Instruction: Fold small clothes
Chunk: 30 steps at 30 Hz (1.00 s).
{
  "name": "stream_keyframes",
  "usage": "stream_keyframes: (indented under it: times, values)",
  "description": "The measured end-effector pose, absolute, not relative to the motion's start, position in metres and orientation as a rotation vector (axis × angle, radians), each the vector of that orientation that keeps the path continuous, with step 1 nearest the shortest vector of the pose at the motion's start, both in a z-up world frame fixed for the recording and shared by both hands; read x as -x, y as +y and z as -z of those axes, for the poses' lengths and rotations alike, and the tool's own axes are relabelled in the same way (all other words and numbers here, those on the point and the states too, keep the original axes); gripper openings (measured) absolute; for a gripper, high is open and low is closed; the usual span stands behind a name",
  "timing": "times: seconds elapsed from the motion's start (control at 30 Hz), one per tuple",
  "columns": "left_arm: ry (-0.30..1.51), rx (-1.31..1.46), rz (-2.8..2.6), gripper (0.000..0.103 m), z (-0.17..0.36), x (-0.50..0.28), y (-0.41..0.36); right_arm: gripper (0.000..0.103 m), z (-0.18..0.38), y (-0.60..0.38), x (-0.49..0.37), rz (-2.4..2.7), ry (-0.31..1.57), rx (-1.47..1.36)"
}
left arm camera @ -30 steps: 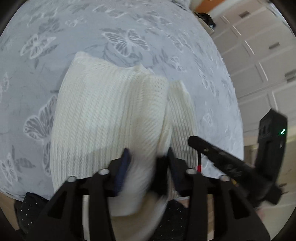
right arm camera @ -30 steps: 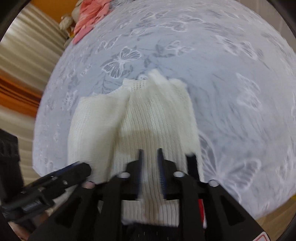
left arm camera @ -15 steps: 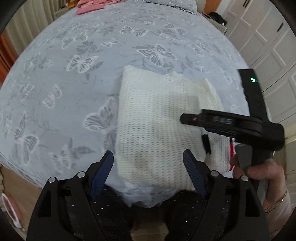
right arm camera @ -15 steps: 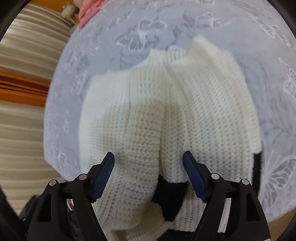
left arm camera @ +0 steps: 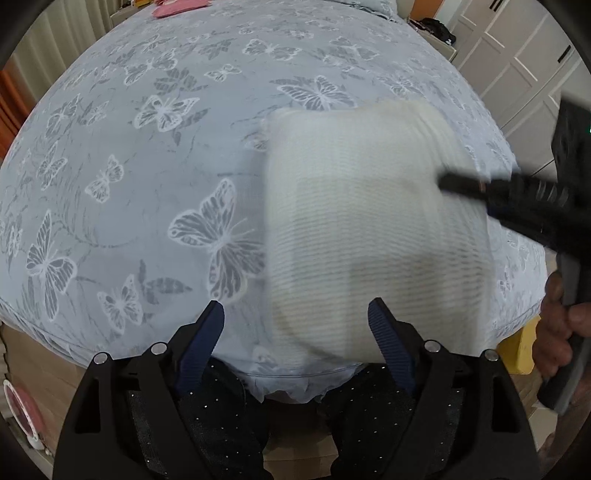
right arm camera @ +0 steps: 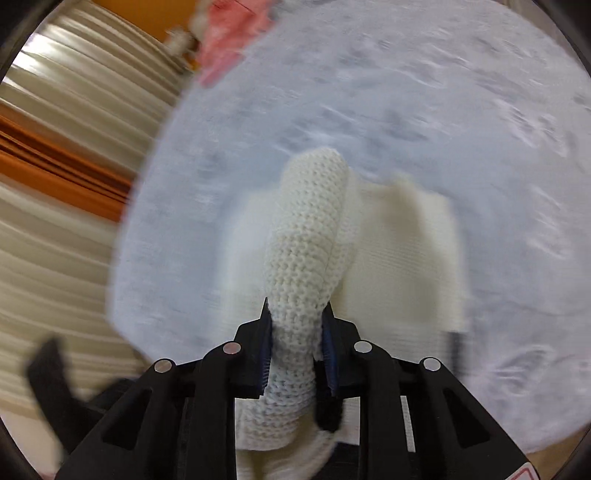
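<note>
A folded white knit sweater (left arm camera: 369, 229) lies near the front right edge of a bed with a grey butterfly cover (left arm camera: 147, 166). My left gripper (left arm camera: 295, 332) is open and empty, just short of the sweater's near edge. My right gripper (right arm camera: 297, 332) is shut on a thick fold of the white sweater (right arm camera: 306, 236) and lifts it off the bed. In the left wrist view the right gripper (left arm camera: 517, 203) reaches in from the right over the sweater. Both views are blurred by motion.
Pink clothes (right arm camera: 229, 40) lie at the far end of the bed, also in the left wrist view (left arm camera: 181, 9). White cupboards (left arm camera: 517, 55) stand to the right. Curtains (right arm camera: 55, 184) hang to the left. The bed's front edge (left arm camera: 280, 380) is close below me.
My right gripper, open half a second ago, has shut on a fold of the sweater and raised it. My left gripper let go one second ago and has drawn back, staying open.
</note>
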<state>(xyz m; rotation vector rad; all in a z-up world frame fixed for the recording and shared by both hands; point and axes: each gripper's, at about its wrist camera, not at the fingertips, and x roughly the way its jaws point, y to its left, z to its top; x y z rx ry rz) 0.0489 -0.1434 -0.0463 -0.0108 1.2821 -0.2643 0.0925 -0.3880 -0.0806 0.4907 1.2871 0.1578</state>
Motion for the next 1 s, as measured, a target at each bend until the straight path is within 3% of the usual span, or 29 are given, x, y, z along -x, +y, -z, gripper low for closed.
stream_keyframes:
  times: [0.07,0.1,0.33,0.4,0.43,0.47,0.67,0.83,1.0]
  values:
    - [1.305,0.017,0.258,0.078,0.054,-0.049,-0.142,0.027,0.125,-0.398,-0.09,-0.105,1.381,-0.491]
    - [1.322,0.023,0.262,0.078,0.059,-0.048,-0.142,0.028,0.126,-0.4,-0.088,-0.116,1.362,-0.522]
    - [1.334,0.001,0.278,0.079,0.065,-0.042,-0.145,0.063,0.098,-0.396,-0.059,-0.181,1.295,-0.641]
    - [1.341,-0.021,0.275,0.079,0.069,-0.043,-0.15,0.061,0.11,-0.389,-0.06,-0.187,1.329,-0.614]
    - [1.343,-0.023,0.279,0.079,0.071,-0.044,-0.153,0.036,0.115,-0.382,-0.06,-0.184,1.353,-0.571]
    - [1.347,-0.025,0.281,0.079,0.072,-0.045,-0.155,0.02,0.115,-0.379,-0.063,-0.18,1.353,-0.556]
    - [1.342,-0.005,0.307,0.081,0.063,-0.044,-0.162,0.016,0.053,-0.401,-0.065,-0.147,1.201,-0.456]
    - [1.336,-0.019,0.294,0.081,0.068,-0.053,-0.168,0.022,0.124,-0.407,-0.061,-0.064,1.365,-0.331]
    - [1.333,-0.011,0.293,0.081,0.066,-0.061,-0.173,0.028,0.098,-0.413,-0.065,-0.069,1.294,-0.42]
